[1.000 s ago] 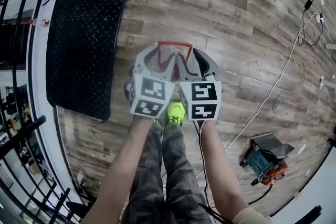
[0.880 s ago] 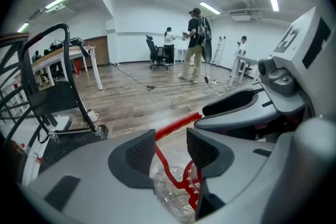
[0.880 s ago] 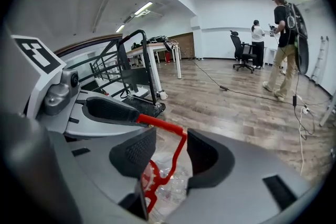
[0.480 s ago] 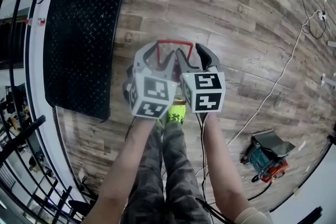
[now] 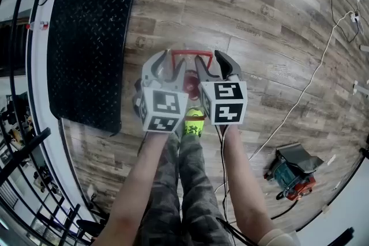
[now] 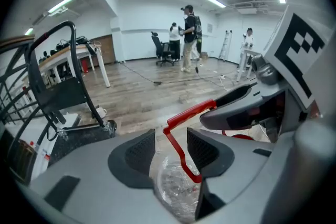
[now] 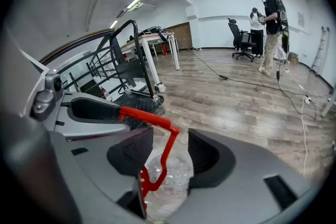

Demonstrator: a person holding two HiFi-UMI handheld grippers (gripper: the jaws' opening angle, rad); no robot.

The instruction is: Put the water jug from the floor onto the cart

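Observation:
The water jug (image 5: 191,84) stands on the wood floor at the person's feet, clear-bodied with a red cap and a raised red handle (image 5: 191,52). Both grippers hang side by side over it. My left gripper (image 5: 172,64) straddles the handle's left leg (image 6: 180,149); its jaws have just been opening and stand apart, not pressing. My right gripper (image 5: 211,63) straddles the right leg (image 7: 166,150); its jaws have also just been opening, with gaps on both sides. The jug's clear top (image 6: 176,189) shows below the jaws. The black cart deck (image 5: 86,37) lies to the left.
The cart's black push bar (image 7: 134,44) rises at its far end. Black railing (image 5: 17,152) runs along the left edge. A white cable (image 5: 311,78) crosses the floor at right, near a blue-and-red machine (image 5: 294,177). Several people (image 6: 189,34) stand far off.
Both grippers have sunk a little over the jug's handle and their jaws have widened. The jug's red cap now shows between them.

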